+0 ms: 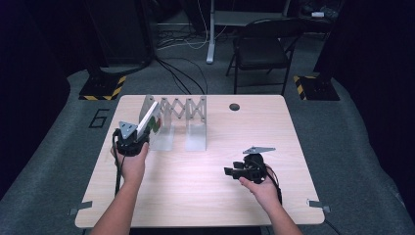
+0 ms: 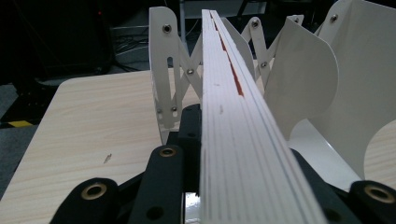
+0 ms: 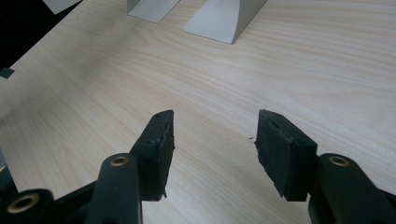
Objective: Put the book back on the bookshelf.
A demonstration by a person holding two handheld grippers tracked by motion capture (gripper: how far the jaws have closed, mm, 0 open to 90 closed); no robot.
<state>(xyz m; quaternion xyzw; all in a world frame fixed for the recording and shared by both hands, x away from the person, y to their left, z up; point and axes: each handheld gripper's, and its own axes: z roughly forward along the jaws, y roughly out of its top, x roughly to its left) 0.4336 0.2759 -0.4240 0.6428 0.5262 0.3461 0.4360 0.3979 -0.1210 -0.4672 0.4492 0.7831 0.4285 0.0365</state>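
Left tool pads hidden behind book

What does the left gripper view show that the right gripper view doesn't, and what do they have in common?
Left gripper view alone: a thin white book seen edge-on, clamped between the left gripper's jaws and aimed at the white accordion rack's riveted scissor links. Right gripper view alone: the right gripper with jaws apart and nothing between the pads, over bare wood. Shared: the pale wooden table and parts of the rack; the right gripper view catches just its base plates.
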